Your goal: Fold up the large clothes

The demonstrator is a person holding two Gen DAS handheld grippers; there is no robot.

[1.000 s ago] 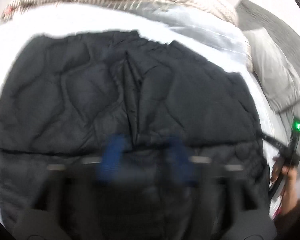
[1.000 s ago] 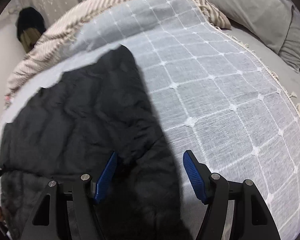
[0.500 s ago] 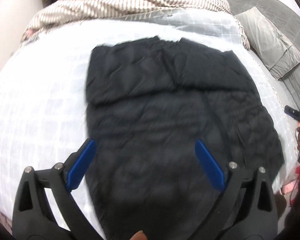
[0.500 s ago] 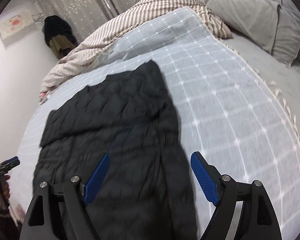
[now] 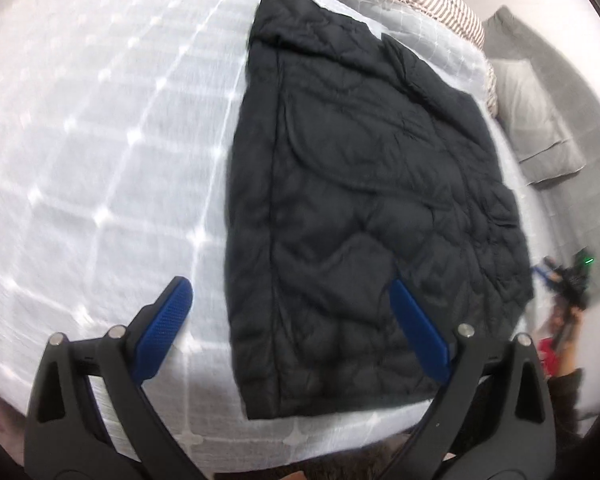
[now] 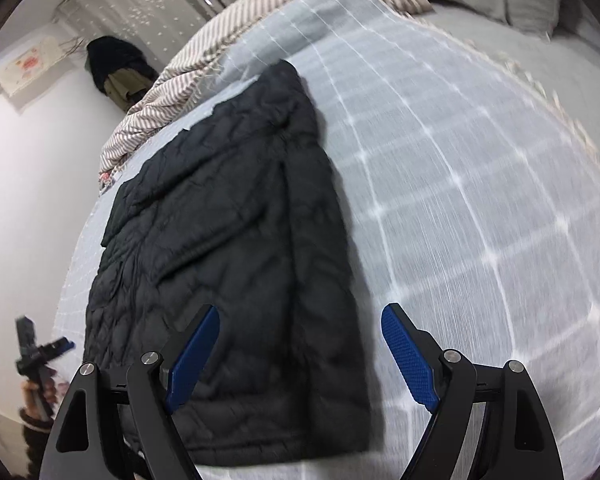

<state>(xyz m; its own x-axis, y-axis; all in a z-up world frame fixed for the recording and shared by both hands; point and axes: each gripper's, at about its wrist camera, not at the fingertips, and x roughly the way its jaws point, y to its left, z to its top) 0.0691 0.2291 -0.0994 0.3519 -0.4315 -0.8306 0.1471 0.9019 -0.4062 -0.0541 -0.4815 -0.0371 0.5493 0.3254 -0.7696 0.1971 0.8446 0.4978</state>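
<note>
While both claws hang wide and empty, the black quilted jacket (image 5: 372, 184) lies folded flat on the checked bedspread (image 5: 100, 128).
Left gripper (image 5: 288, 320) and right gripper (image 6: 300, 344) hover over its near hem; a striped blanket (image 6: 172, 92) bunches beyond, a grey pillow (image 5: 540, 128) beside.

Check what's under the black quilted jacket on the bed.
The black quilted jacket lies flat on the white grid-pattern bedspread, which shows on every side of it. Whatever sits directly beneath the jacket is covered; nothing else can be confirmed.
</note>
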